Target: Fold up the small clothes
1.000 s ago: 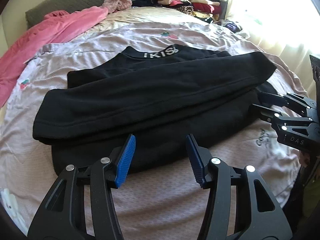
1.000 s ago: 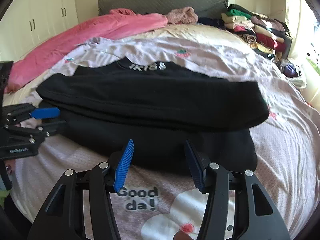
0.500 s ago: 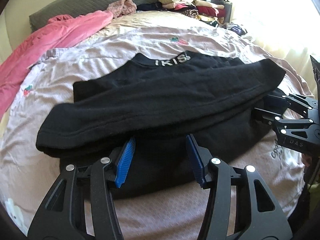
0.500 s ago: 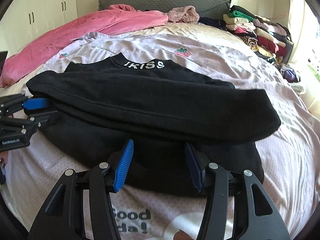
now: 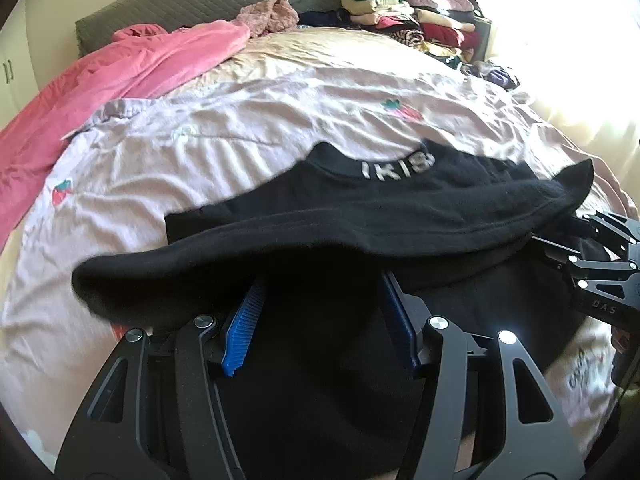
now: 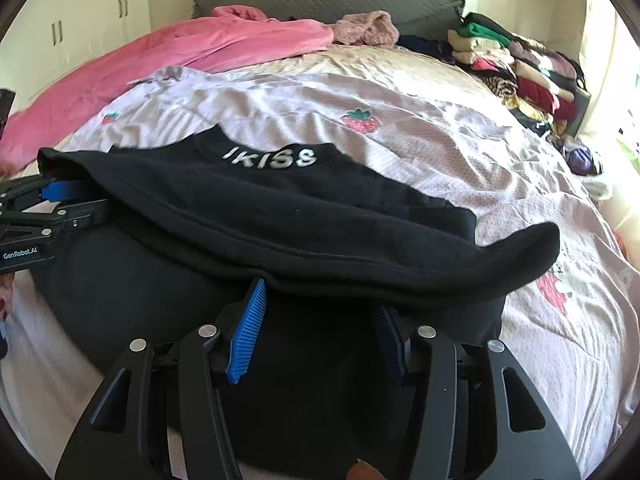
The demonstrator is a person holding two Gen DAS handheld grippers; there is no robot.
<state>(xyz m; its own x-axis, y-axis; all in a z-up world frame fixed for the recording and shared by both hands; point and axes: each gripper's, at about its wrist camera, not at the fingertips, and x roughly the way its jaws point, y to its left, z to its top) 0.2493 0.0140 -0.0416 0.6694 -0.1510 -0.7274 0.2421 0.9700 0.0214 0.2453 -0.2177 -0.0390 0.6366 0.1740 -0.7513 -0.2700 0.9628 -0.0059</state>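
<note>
Left gripper [image 5: 320, 320] sits under the folded-over black sleeve band of the black sweater [image 5: 400, 208] on the bed [image 5: 240, 128]; its jaws have just been opening, blue pads [image 5: 244, 332] apart, fabric between but not pinched. Right gripper [image 6: 316, 324] likewise has its tips tucked under the sweater's folded edge, jaws apart, nothing clamped. Pink blanket [image 6: 168, 56] at far left, stacked clothes [image 6: 520, 68] at far right.

Both grippers have slid forward, fingers now under the black sweater's [image 5: 400, 208] folded sleeve.
</note>
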